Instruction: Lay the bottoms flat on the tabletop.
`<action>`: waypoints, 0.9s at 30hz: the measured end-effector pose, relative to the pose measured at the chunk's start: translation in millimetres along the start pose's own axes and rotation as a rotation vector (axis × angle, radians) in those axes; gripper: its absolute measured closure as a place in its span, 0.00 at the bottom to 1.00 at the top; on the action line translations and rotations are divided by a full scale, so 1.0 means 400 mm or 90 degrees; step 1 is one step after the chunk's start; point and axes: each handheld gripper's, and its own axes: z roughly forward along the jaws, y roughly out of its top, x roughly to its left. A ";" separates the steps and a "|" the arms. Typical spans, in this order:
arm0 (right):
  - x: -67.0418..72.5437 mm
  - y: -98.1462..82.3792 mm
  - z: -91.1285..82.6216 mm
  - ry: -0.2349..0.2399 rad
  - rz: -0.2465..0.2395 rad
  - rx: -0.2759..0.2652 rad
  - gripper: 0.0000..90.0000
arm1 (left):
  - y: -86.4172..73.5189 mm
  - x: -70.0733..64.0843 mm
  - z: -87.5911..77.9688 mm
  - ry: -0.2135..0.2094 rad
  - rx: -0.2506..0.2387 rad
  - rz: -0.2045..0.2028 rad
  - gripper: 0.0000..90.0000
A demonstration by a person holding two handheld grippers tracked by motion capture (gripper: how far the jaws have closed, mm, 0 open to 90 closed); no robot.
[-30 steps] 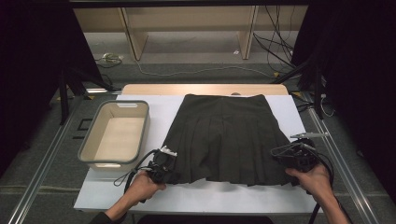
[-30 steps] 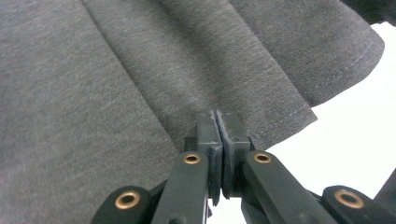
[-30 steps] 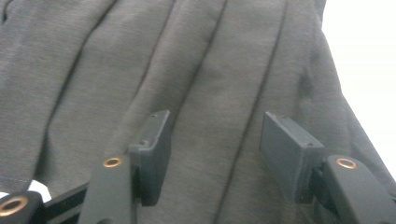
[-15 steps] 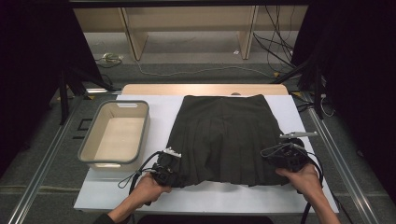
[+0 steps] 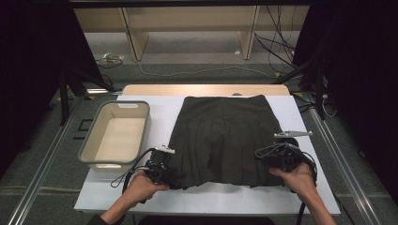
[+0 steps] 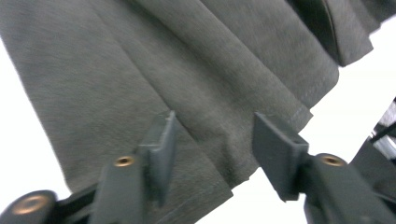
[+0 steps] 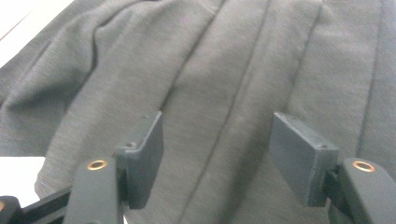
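A dark grey pleated skirt [image 5: 220, 136] lies flat on the white table cover [image 5: 141, 199], waistband away from me and hem toward me. My left gripper [image 5: 172, 177] is at the hem's near left corner. Its jaws have just been opening and stand apart over the hem [image 6: 280, 98], with the pleated cloth [image 6: 210, 140] under and between them, not pinched. My right gripper [image 5: 268, 155] hovers over the near right part of the skirt. Its jaws have also just opened wider and stand apart above the pleats [image 7: 219, 93], gripping nothing.
A beige plastic bin [image 5: 112, 165] stands empty at the left of the skirt on the table. Bare white cover runs along the front edge. Beyond the table lie a wooden board [image 5: 206, 89], cables [image 5: 281, 56] and dark stands on the floor.
My right hand has slid left, from the skirt's right edge in over its near right corner. The left hand stays at the near left hem corner, a little higher.
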 end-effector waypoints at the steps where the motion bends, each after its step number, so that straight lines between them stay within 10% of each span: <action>1: 0.003 0.003 0.002 0.001 -0.001 0.000 0.39 | 0.001 0.005 -0.006 0.010 -0.002 -0.003 0.49; 12: 0.063 0.062 0.052 0.030 -0.023 -0.011 0.34 | -0.002 0.033 -0.020 0.096 -0.007 -0.051 0.32; 27: 0.151 0.146 0.147 0.070 -0.047 -0.005 0.28 | -0.015 0.068 0.008 0.121 0.032 -0.095 0.20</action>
